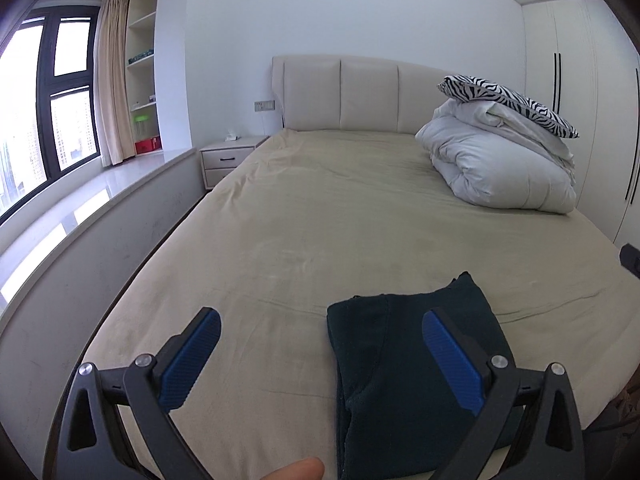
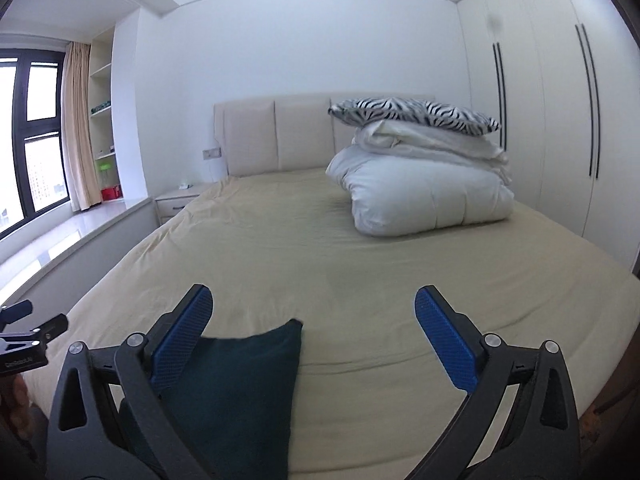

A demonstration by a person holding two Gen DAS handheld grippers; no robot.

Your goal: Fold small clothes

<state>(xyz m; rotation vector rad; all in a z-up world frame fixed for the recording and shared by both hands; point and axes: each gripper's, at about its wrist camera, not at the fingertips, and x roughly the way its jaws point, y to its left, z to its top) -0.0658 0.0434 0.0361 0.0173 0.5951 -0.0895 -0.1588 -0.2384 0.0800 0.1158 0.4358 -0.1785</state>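
Left wrist view: both tongs, left tongs (image 1: 320, 336) and right tongs (image 2: 314, 312), gape wide, tilted down above the folded dark garment (image 1: 400, 360).

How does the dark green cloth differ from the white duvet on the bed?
The dark green cloth is dark and lies flat and thin at the near end; the white duvet is pale, thick and bulky near the headboard. The duvet carries a zebra pillow; nothing lies on the cloth. Both are folded and rest on the bed.

Left gripper (image 1: 320, 320): black angular frame, triangular cut-outs, round silver screws at the pivots, ribbed blue pads (image 1: 192, 360). Right gripper (image 2: 314, 300): same build, blue pads (image 2: 444, 340). A fingertip (image 1: 296, 470) shows at the bottom edge.
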